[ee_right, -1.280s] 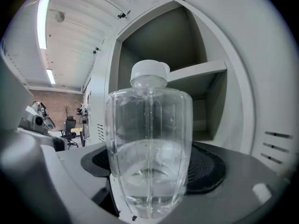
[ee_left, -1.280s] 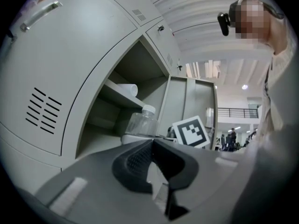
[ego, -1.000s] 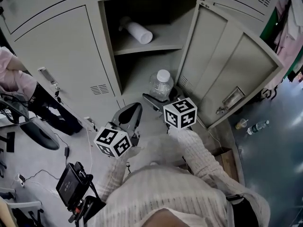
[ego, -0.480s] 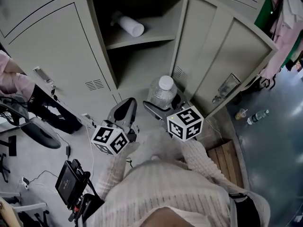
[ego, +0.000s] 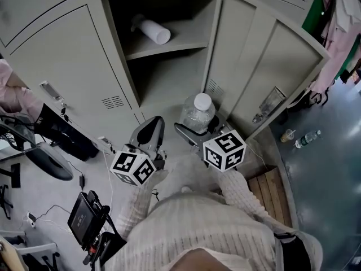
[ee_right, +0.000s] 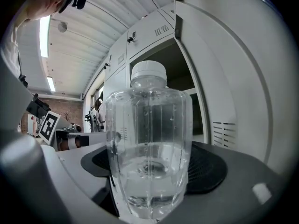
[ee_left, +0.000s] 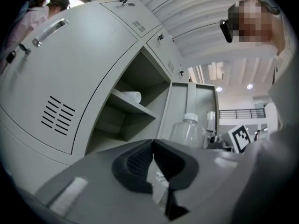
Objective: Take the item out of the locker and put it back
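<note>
A clear plastic bottle (ego: 198,113) with a white cap and a little water stands upright between the jaws of my right gripper (ego: 197,130), which is shut on it, just outside the open locker (ego: 169,66). The right gripper view has the bottle (ee_right: 149,148) filling the middle, squeezed by both dark pads. My left gripper (ego: 148,134) hangs to the left of the bottle with its jaws shut on nothing; its pads (ee_left: 154,167) meet in the left gripper view, where the bottle (ee_left: 188,130) shows beyond them. A white roll (ego: 152,30) lies on the locker's upper shelf.
The locker door (ego: 259,66) stands open to the right. Closed locker doors (ego: 62,66) fill the left. A person's sleeve (ego: 14,92) and a black chair (ego: 39,151) are at far left. A device (ego: 84,219) lies on the floor; small bottles (ego: 304,138) lie at right.
The bottle came out of the locker's lower compartment in my right gripper and rose toward me. The left gripper barely moved.
</note>
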`<state>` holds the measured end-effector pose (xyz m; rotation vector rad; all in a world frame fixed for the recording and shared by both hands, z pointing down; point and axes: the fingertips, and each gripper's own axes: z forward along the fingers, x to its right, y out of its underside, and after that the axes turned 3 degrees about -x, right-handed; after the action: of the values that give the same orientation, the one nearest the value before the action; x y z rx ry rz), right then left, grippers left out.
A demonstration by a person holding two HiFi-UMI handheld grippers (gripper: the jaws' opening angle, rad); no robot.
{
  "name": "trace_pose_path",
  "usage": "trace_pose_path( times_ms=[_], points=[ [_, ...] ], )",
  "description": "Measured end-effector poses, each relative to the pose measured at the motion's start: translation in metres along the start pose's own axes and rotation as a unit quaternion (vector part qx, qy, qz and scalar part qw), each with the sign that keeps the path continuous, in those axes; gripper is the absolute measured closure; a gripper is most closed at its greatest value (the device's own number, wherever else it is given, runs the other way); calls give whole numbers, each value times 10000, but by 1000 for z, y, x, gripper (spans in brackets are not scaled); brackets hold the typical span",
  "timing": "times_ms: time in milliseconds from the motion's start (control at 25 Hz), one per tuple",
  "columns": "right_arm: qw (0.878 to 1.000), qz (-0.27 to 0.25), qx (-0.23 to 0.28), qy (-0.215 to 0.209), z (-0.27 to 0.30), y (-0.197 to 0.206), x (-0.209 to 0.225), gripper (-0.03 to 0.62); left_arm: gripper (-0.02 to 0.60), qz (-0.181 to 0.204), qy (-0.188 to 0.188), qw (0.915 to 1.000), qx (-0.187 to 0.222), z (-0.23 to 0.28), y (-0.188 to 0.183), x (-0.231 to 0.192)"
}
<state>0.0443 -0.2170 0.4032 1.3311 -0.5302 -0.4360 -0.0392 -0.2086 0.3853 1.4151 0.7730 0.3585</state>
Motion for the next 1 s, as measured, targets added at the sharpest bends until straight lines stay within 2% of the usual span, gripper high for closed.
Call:
trace_pose_path(
  times_ms=[440, 600, 1000],
  points=[
    [9999, -21, -74, -77, 8, 0, -1, 152, 574, 0, 48, 9999, -97, 7, 3, -1],
    [9999, -11, -91, -92, 10, 2, -1, 152, 574, -125, 119, 9998, -64, 7, 2, -2],
    [9998, 69, -163, -39, 19, 5, 5, 151, 574, -64, 164, 9998, -127, 13, 1, -8]
  ],
)
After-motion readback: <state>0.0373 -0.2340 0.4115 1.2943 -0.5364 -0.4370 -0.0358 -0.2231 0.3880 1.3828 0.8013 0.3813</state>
